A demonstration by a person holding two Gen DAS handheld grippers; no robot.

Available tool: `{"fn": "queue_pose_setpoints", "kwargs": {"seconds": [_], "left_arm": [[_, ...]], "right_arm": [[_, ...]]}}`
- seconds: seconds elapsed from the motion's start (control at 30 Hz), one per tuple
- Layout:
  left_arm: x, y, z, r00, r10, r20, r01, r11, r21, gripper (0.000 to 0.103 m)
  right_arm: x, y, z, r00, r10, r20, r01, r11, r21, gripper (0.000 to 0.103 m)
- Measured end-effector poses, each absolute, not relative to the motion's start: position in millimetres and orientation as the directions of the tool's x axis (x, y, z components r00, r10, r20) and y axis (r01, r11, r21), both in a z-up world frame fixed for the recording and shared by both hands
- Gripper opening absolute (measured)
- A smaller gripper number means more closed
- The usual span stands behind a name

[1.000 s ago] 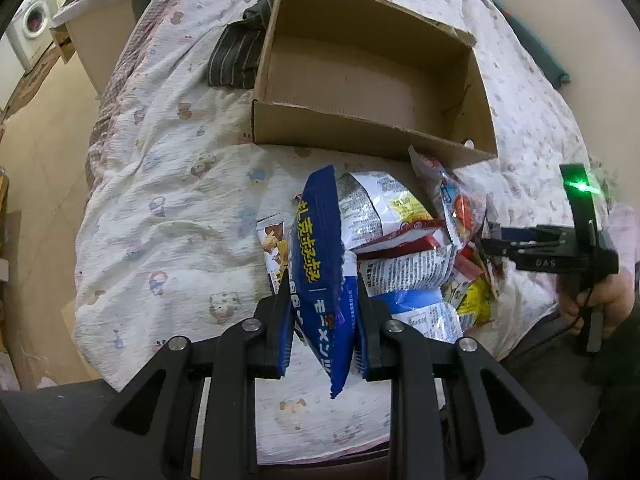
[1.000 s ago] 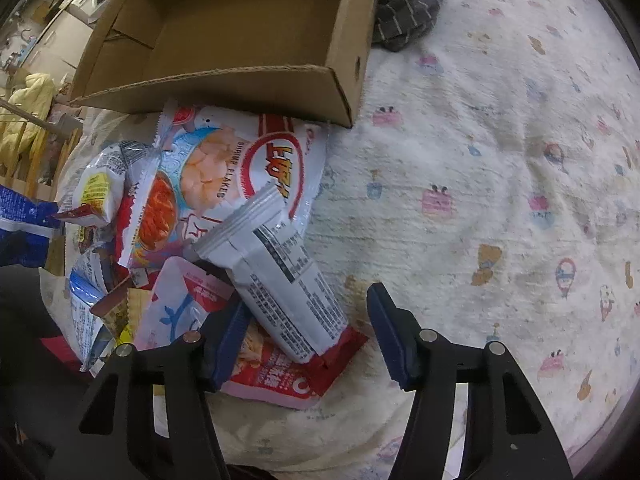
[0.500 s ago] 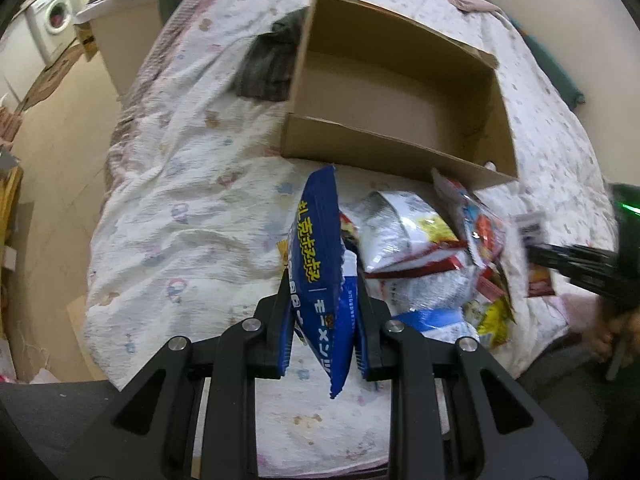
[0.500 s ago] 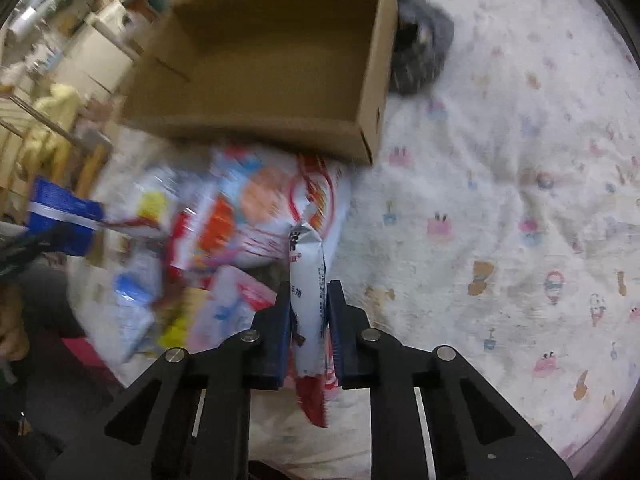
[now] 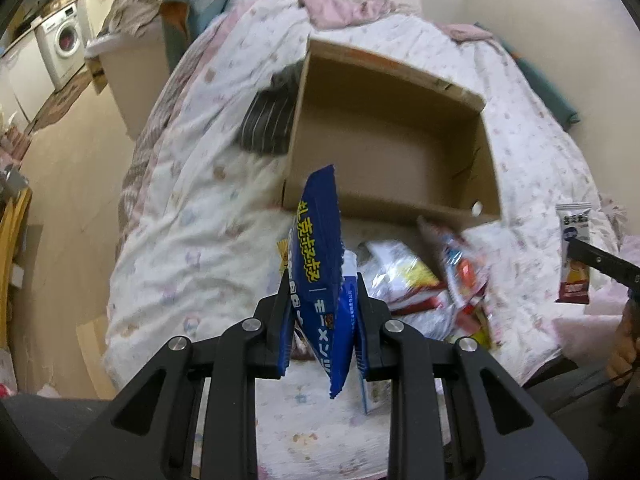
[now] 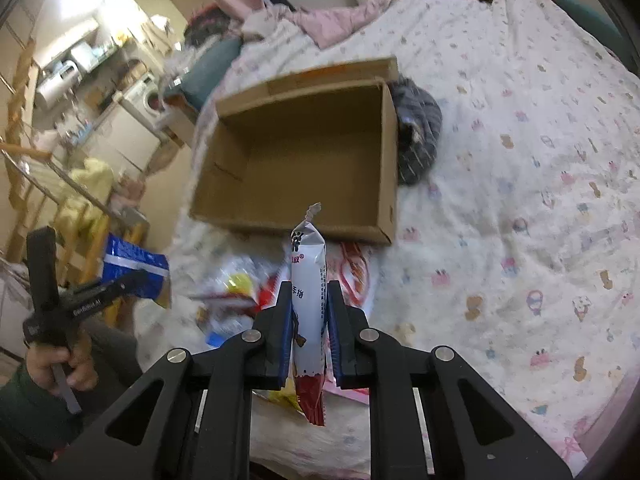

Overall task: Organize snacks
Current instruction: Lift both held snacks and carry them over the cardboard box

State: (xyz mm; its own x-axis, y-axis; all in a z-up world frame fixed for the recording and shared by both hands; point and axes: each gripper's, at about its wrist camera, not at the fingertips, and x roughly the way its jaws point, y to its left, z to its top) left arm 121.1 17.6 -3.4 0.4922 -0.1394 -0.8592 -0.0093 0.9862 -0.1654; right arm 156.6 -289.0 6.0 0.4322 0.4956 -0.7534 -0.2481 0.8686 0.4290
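One cardboard box (image 5: 384, 136) at 12 o'clock. Two tongs: left tongs (image 5: 322, 320) clamp one blue packet (image 5: 316, 264), right tongs (image 6: 307, 320) one white-red packet (image 6: 308, 280); both packets' long axes point toward the box.

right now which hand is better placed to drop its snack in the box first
Probably the left. Its gripper holds the blue packet, already overlapping the cardboard box's near wall. The right gripper's white packet sits just short of it.

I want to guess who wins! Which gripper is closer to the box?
Hard to call. Left gripper with the blue bag and right gripper with the white pack both hover just short of the box.
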Motion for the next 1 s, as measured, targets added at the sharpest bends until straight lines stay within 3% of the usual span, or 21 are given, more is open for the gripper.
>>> {"fn": "queue_pose_setpoints", "kwargs": {"seconds": [0.5,1.0], "left_arm": [[202,-9,39,0.566,-0.096,-0.819,0.055,0.995,-0.079,0.021],[262,-36,-8,0.576,-0.028,-0.817,0.076,0.997,0.019,0.021]], "right_arm": [[225,-260,25,0.525,0.495,-0.692,-0.172,0.858,0.484,0.016],[277,-247,-36,0.536,0.424,-0.730,-0.143,0.898,0.417,0.016]]}}
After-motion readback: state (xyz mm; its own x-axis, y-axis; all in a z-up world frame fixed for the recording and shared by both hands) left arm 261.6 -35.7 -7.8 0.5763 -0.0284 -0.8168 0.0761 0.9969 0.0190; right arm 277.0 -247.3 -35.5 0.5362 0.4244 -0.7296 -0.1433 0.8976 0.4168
